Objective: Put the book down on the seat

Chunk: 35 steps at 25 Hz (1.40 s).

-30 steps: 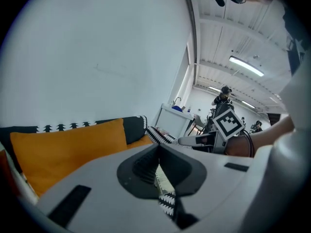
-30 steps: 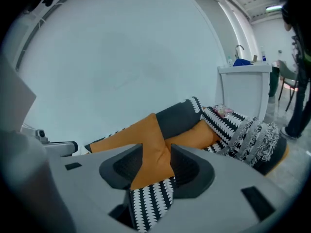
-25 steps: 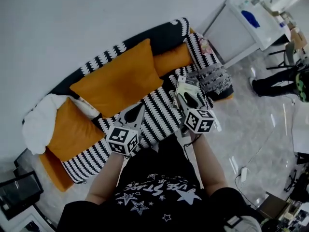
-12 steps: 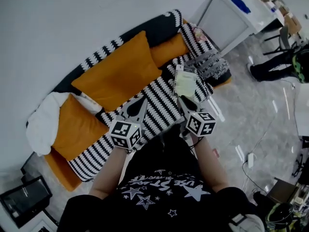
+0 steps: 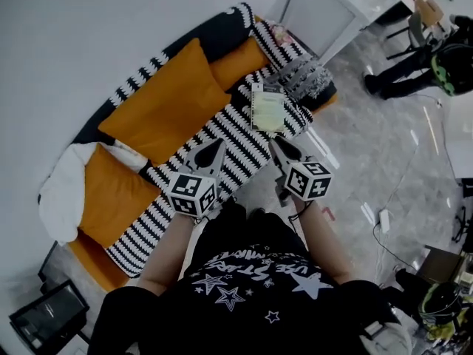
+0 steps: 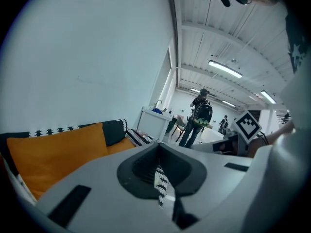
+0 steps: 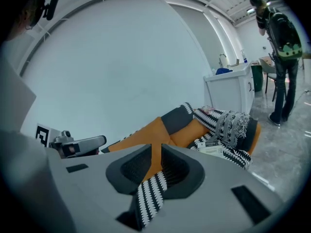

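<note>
The book (image 5: pixel 267 108), pale green with a white label, lies flat on the black-and-white striped sofa seat (image 5: pixel 236 150), near its right end. In the right gripper view the book (image 7: pixel 214 147) rests far ahead on the seat. My right gripper (image 5: pixel 277 143) hangs below the book, apart from it. Its jaws have closed within the last second and nothing is between them (image 7: pixel 156 148). My left gripper (image 5: pixel 218 148) hovers over the seat's front edge, its jaws together around nothing (image 6: pixel 158 152).
Orange cushions (image 5: pixel 166 102) lean on the sofa back. A grey fringed throw (image 5: pixel 304 76) lies at the right end and a white pillow (image 5: pixel 63 191) at the left. A white cabinet (image 5: pixel 318 13) stands beside the sofa. A person (image 5: pixel 414 65) stands on the grey floor.
The right gripper has drawn back from the book, which stays on the seat, and its jaws have come together. The left gripper has also pulled back toward the person.
</note>
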Tool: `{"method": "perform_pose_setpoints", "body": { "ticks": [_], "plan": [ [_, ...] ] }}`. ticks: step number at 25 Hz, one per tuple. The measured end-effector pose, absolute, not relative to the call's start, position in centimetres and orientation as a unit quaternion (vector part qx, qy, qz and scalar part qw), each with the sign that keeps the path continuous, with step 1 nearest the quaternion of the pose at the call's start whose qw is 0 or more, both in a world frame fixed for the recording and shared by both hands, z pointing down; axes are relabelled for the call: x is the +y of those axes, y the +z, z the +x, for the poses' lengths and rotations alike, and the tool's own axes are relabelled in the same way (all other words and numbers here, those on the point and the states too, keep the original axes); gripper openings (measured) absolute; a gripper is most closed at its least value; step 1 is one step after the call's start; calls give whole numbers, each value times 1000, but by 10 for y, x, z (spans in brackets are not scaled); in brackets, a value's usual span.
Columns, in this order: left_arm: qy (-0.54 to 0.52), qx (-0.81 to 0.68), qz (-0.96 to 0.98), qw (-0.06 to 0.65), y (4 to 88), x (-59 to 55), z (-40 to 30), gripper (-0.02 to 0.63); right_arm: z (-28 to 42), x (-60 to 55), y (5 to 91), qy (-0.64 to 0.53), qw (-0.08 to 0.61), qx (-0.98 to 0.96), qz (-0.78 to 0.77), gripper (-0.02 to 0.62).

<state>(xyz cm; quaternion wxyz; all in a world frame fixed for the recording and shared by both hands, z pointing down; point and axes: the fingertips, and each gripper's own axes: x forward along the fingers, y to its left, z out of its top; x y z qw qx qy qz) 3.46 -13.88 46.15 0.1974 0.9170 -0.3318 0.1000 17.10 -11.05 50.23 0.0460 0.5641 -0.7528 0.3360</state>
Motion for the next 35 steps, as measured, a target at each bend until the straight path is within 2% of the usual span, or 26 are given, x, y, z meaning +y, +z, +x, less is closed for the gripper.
{"method": "perform_pose_setpoints", "body": {
  "ticks": [5, 22, 35],
  "plan": [
    [78, -342, 917, 190, 439, -111, 41, 8, 192, -84, 486, 315, 56, -758, 568, 72],
    [88, -276, 940, 179, 421, 44, 90, 8, 228, 96, 466, 295, -24, -718, 631, 71],
    [70, -260, 951, 148, 392, 120, 84, 8, 226, 180, 440, 250, -21, -708, 660, 67]
  ]
}}
